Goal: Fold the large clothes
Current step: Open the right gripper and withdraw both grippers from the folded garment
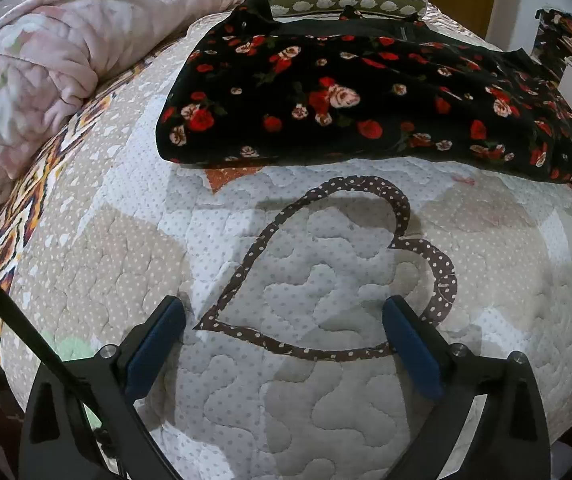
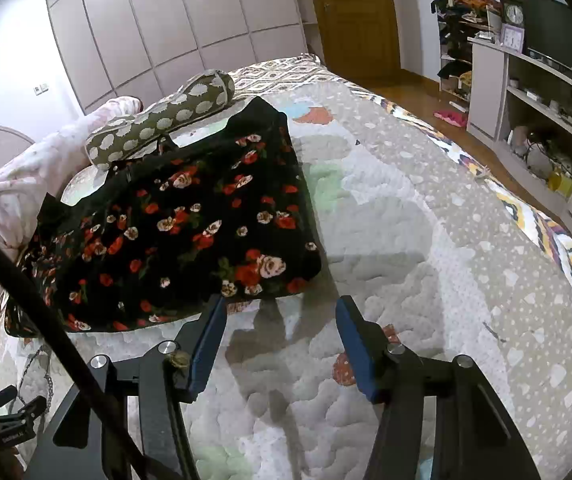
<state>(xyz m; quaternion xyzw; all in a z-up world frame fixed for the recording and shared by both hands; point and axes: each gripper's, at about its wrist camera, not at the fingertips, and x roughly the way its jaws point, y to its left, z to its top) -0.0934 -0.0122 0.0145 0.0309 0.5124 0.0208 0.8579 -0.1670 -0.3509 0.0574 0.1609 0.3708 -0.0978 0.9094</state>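
Observation:
A black garment with red and cream roses (image 1: 365,96) lies folded flat on the quilted bed (image 1: 286,380), towards the pillows. It also shows in the right wrist view (image 2: 182,232). My left gripper (image 1: 284,310) is open and empty, held over the quilt's dotted heart outline, well short of the garment's near edge. My right gripper (image 2: 280,308) is open and empty, its left fingertip (image 2: 216,308) close to the garment's near right corner, not touching it.
A pink floral duvet (image 1: 34,72) is bunched at the left. A hedgehog-print bolster (image 2: 158,124) lies behind the garment. White shelving (image 2: 533,120) with clutter stands right of the bed, a wooden door (image 2: 353,20) beyond. Bare quilt (image 2: 425,220) spreads right of the garment.

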